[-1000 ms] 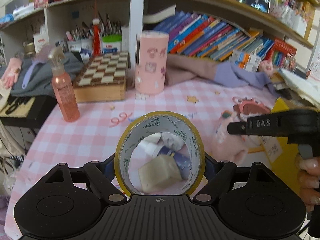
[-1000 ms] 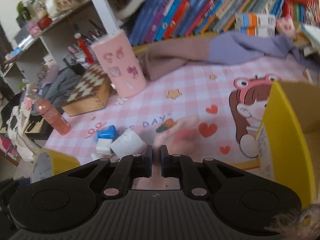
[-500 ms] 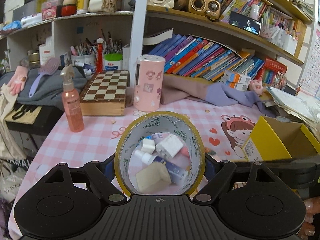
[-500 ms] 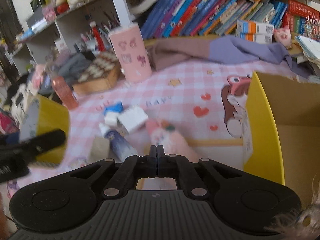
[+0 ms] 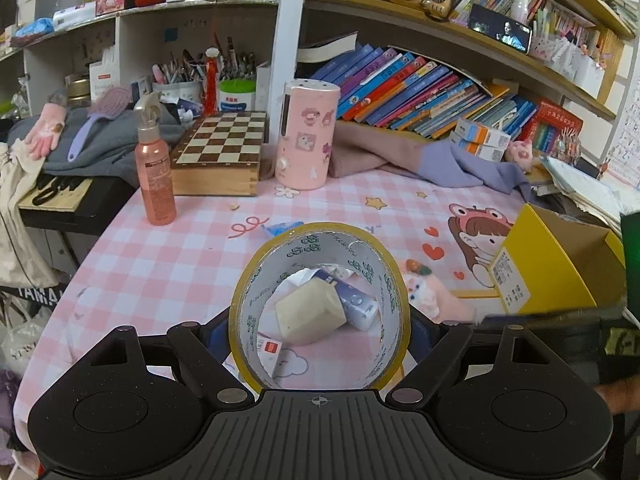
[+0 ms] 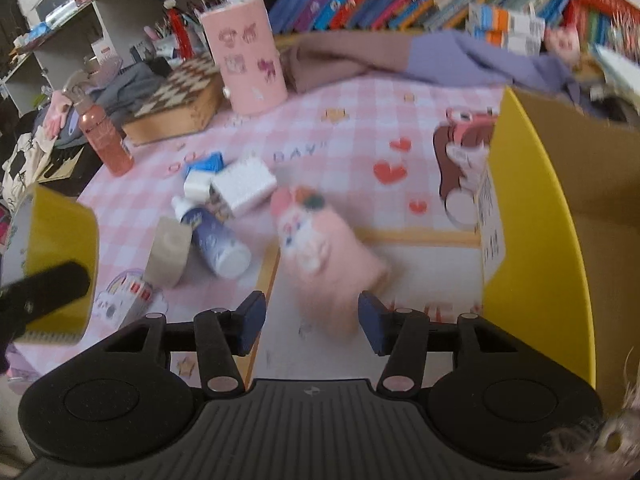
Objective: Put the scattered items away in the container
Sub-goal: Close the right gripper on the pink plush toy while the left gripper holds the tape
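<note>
My left gripper (image 5: 319,328) is shut on a yellow tape roll (image 5: 256,280), held upright above the pink checked tablecloth; the roll also shows at the left of the right wrist view (image 6: 56,252). Through its hole I see a beige block (image 5: 310,314) and a blue-white bottle (image 5: 356,304). My right gripper (image 6: 312,324) is open, its blue pads on either side of the near end of a pink plush toy (image 6: 320,252) that lies on the cloth. The yellow cardboard box (image 6: 532,216) stands open just to the right of it.
A white box (image 6: 244,186), a blue packet (image 6: 208,162), the bottle (image 6: 216,240) and the beige block (image 6: 168,250) lie left of the toy. A pink canister (image 5: 306,136), chessboard box (image 5: 218,156) and spray bottle (image 5: 154,172) stand behind. Bookshelves line the back.
My right gripper has opened from shut and moved down to the pink plush toy. The left gripper keeps the tape roll and has shifted slightly.
</note>
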A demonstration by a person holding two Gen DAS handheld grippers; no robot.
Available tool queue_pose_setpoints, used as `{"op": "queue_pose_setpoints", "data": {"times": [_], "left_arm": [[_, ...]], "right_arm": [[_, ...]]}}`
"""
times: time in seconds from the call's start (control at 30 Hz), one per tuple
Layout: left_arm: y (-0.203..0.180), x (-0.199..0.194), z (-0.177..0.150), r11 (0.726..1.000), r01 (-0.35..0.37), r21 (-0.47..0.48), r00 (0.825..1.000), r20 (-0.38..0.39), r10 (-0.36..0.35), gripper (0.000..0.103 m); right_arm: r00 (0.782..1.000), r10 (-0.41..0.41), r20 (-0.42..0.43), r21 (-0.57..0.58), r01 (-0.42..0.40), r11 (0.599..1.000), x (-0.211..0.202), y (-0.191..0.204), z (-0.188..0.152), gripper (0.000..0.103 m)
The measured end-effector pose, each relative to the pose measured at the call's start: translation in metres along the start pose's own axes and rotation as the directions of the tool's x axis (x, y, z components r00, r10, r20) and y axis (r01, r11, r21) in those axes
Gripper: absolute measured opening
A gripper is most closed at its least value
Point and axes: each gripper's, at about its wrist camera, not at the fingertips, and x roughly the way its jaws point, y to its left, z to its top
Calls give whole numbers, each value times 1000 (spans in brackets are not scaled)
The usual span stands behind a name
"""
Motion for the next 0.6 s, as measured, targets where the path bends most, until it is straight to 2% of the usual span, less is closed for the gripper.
{"op": "queue_pose_setpoints", "data": {"times": [0.1,0.17,0.23,0.33,0.47,0.6], "left_arm": [[1,3,3,1000,-11,0,1000,-4,11,84],[1,7,6,1000,-17,3,1000,-10,17,84],[1,11,9,1000,-21,9,1000,-18,22,84],[0,18,13,999,-23,25,999,-30,23,84],[0,25,19,999,-23,40,999,-43,24,84],[0,31,22,999,-15,44,998,-52,18,84]], "right_arm": [[1000,-21,-4,-28,21,999,14,1,10,53],[999,-33,-17,-52,32,998,26,3,16,65],[998,-45,-34,-81,42,996,37,5,20,69],[996,-65,-61,-125,57,990,56,9,23,72],[993,-85,-79,-141,73,987,71,9,25,70],[992,-91,-83,-122,81,989,75,2,26,53]]}}
